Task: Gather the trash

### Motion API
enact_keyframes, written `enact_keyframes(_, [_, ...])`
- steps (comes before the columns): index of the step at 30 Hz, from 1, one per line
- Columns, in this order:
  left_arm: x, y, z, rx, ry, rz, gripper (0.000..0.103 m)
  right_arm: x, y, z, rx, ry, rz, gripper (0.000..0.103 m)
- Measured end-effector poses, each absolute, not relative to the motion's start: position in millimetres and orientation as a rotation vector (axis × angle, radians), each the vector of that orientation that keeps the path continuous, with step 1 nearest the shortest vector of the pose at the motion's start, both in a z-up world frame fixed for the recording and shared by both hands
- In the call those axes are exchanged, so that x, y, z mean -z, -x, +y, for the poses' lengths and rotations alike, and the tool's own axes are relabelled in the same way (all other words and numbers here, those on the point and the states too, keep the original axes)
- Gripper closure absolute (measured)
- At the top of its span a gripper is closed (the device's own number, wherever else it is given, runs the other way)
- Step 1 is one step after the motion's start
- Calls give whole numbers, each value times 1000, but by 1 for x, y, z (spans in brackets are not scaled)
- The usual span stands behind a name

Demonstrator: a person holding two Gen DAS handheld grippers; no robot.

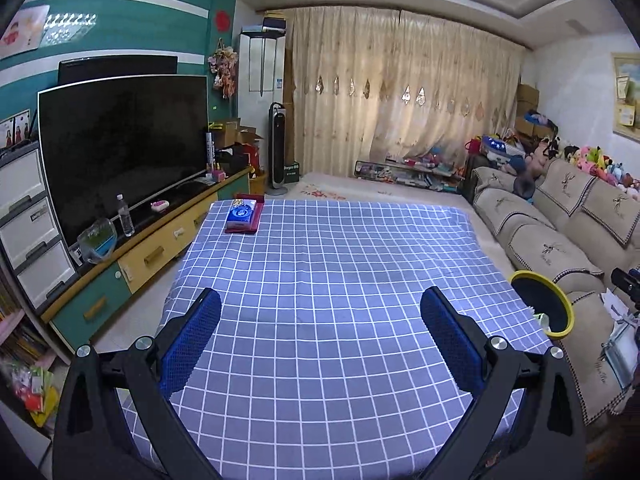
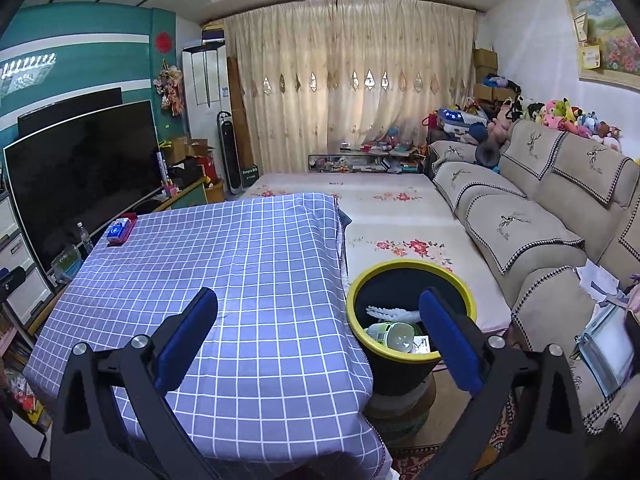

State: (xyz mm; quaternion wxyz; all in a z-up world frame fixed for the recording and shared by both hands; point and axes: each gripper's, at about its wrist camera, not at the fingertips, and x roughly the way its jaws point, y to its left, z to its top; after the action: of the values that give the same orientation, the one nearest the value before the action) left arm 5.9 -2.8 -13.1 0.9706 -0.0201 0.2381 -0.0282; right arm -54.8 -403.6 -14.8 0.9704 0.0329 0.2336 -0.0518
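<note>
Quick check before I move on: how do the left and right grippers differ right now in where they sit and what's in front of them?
The left gripper hangs over the checked tablecloth, with only cloth between its jaws; the right gripper sits at the table's right edge, partly over the yellow-rimmed bin. The left sees just the bin's rim at far right; the right looks down on the trash inside. Both are wide open and empty.

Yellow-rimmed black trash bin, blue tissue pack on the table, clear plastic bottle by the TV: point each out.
Yellow-rimmed black trash bin [image 2: 408, 266]: right wrist view, far rim.
Blue tissue pack [image 1: 241, 216]: left wrist view, top face.
Clear plastic bottle [image 1: 125, 218]: left wrist view, body.
</note>
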Motion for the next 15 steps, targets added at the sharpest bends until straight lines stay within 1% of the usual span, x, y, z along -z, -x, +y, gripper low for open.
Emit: enact_keyframes(15, [0, 6, -18, 55, 18, 464, 5, 17, 58, -404, 85, -92, 463, 7])
